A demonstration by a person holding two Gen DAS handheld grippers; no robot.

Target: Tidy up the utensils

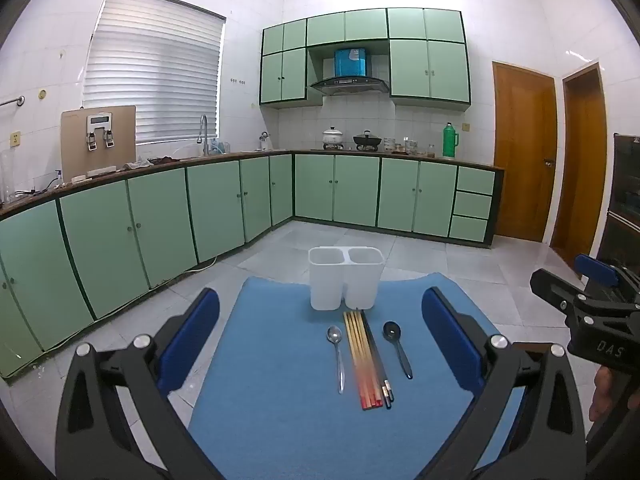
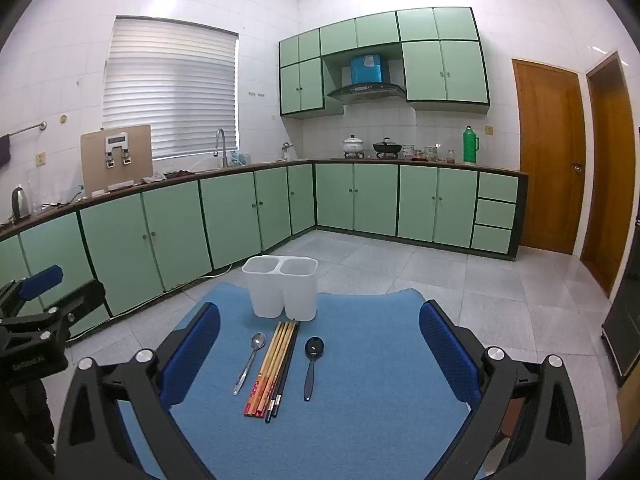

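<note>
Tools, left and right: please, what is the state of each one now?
Left tool: open, holding nothing.
Right tool: open, holding nothing.

I see a blue mat (image 1: 280, 420) (image 2: 372, 420) covering the work surface. At its far edge stands a white two-compartment holder (image 1: 345, 280) (image 2: 280, 288), upright. Nearer to me, side by side and apart, lie a metal spoon (image 1: 338, 354) (image 2: 250, 360), a bundle of wooden chopsticks (image 1: 362, 360) (image 2: 270, 366), a pair of black chopsticks (image 1: 378, 360) (image 2: 286, 364) touching that bundle, and a black spoon (image 1: 397, 348) (image 2: 312, 364).
</note>
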